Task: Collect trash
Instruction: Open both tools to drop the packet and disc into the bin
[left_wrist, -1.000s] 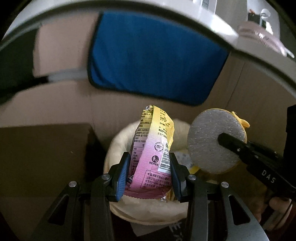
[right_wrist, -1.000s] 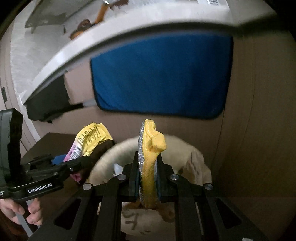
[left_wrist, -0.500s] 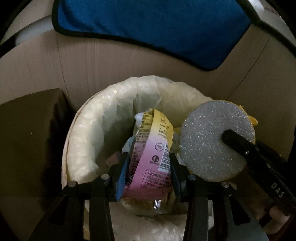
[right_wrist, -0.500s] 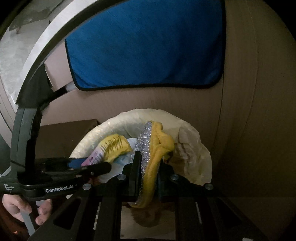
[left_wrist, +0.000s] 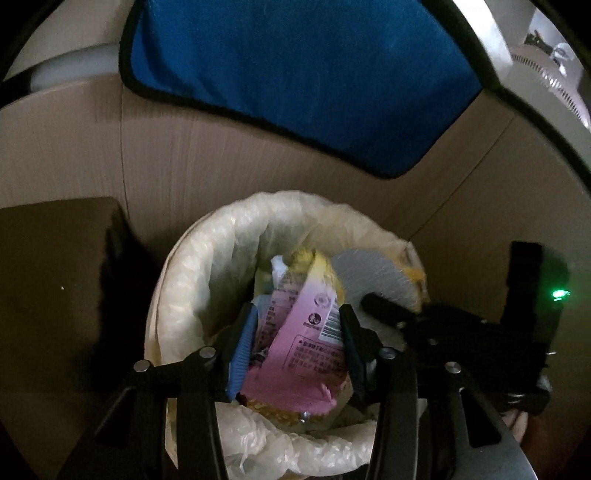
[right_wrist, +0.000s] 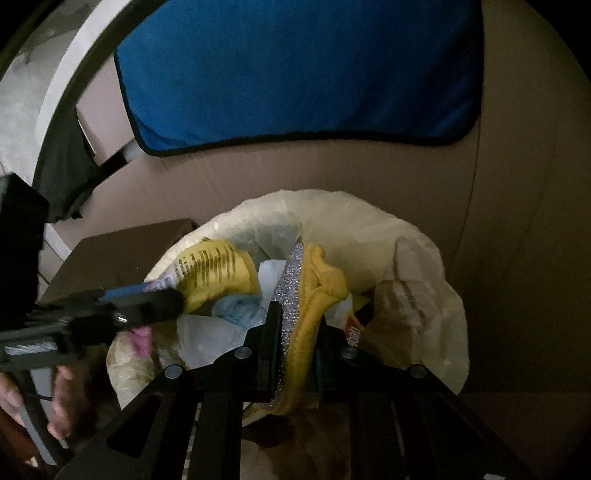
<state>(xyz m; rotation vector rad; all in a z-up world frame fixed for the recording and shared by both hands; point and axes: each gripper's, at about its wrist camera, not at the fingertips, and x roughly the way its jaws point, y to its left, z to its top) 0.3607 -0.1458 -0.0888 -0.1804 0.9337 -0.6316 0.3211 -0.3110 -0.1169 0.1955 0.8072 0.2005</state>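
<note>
A round bin lined with a pale plastic bag (left_wrist: 207, 258) (right_wrist: 424, 258) stands against a cardboard wall. My left gripper (left_wrist: 295, 332) is shut on a pink and yellow snack wrapper (left_wrist: 306, 332) and holds it inside the bin's mouth; the wrapper also shows in the right wrist view (right_wrist: 214, 269). My right gripper (right_wrist: 295, 325) is shut on a round yellow scouring pad with a silver face (right_wrist: 303, 306), held over the bin's right side; it also shows in the left wrist view (left_wrist: 373, 277). Paper and plastic scraps (right_wrist: 236, 314) lie in the bin.
A blue cloth with a black edge (left_wrist: 295, 85) (right_wrist: 295, 70) hangs over the cardboard wall (left_wrist: 221, 162) behind the bin. A dark box (left_wrist: 55, 277) stands left of the bin. A white table edge (left_wrist: 535, 74) runs at the upper right.
Both grippers have dropped lower into the bin's mouth with the wrapper and the scouring pad still held. The bin looks closer and larger in both views.
</note>
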